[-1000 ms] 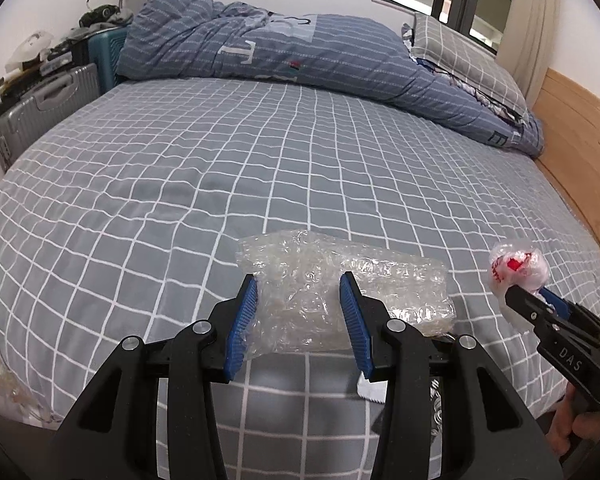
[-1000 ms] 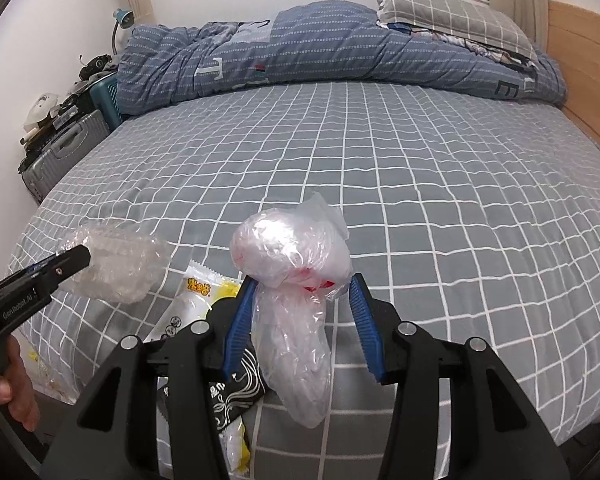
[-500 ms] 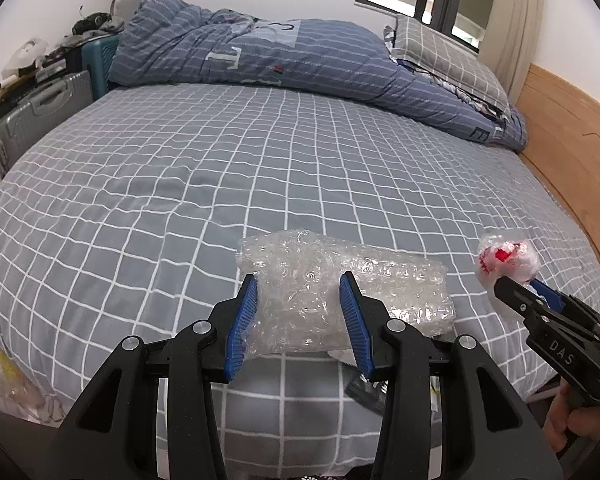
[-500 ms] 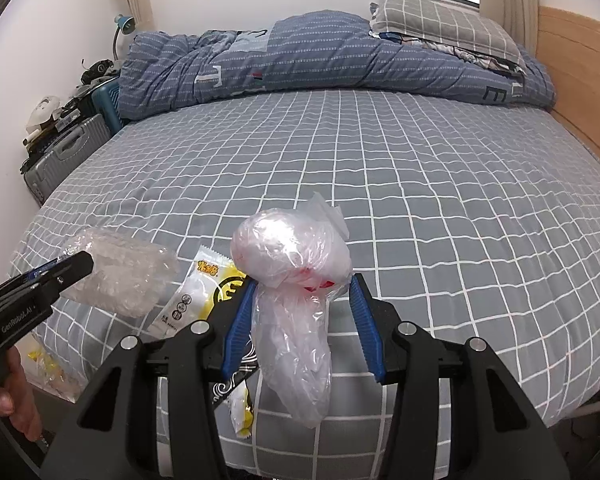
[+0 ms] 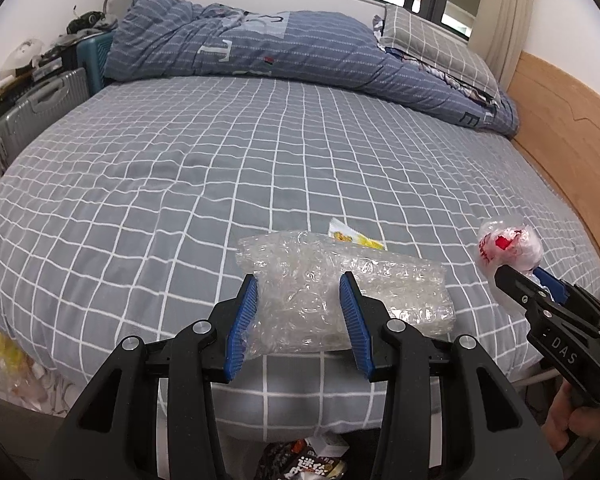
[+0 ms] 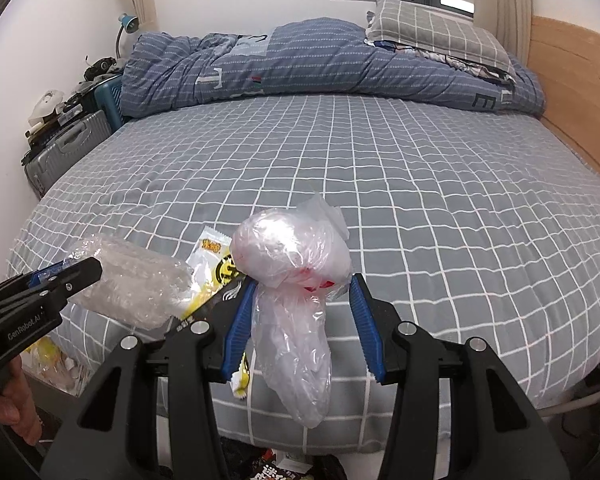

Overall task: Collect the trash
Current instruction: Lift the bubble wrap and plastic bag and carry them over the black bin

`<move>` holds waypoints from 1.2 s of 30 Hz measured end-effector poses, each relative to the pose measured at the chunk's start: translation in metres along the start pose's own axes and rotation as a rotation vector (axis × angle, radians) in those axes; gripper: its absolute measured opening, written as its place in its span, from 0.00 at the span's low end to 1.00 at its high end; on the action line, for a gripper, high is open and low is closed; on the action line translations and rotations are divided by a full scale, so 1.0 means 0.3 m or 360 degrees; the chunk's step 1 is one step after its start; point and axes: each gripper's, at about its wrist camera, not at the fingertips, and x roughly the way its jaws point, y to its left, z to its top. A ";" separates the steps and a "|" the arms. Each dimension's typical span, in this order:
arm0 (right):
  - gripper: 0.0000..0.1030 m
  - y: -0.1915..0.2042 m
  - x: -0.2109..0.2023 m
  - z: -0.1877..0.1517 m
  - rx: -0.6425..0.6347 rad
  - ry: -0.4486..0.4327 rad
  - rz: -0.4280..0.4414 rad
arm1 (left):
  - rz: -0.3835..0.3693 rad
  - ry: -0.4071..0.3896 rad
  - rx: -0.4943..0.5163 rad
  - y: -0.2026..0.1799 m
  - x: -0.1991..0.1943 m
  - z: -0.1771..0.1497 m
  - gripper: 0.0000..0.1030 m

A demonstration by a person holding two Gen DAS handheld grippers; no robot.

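In the left wrist view my left gripper is shut on a crumpled sheet of clear bubble wrap, held above the near edge of the bed. My right gripper is shut on a knotted clear plastic bag with something red inside; its loose tail hangs down between the fingers. Each gripper shows in the other's view: the right gripper with the plastic bag at the far right, the left gripper with the bubble wrap at the left. A white and yellow snack wrapper lies at the bed's edge.
A rolled blue quilt and a checked pillow lie at the far side of the bed. Suitcases stand at the left, a wooden headboard at the right. A dark snack packet and yellow-white litter lie on the floor.
Both grippers have drawn back from the bed with their loads still held. The bed's front edge and the floor below now show, and the snack wrapper shows behind the bubble wrap.
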 end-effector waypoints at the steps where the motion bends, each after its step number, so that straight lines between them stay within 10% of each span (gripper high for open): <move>1: 0.44 0.000 -0.010 -0.007 -0.0001 -0.0003 -0.0003 | -0.0001 0.0001 0.0001 -0.003 -0.006 -0.007 0.41; 36: 0.44 -0.001 -0.184 -0.339 -0.0003 0.0128 -0.0070 | 0.0020 0.0168 0.0024 -0.016 -0.148 -0.371 0.41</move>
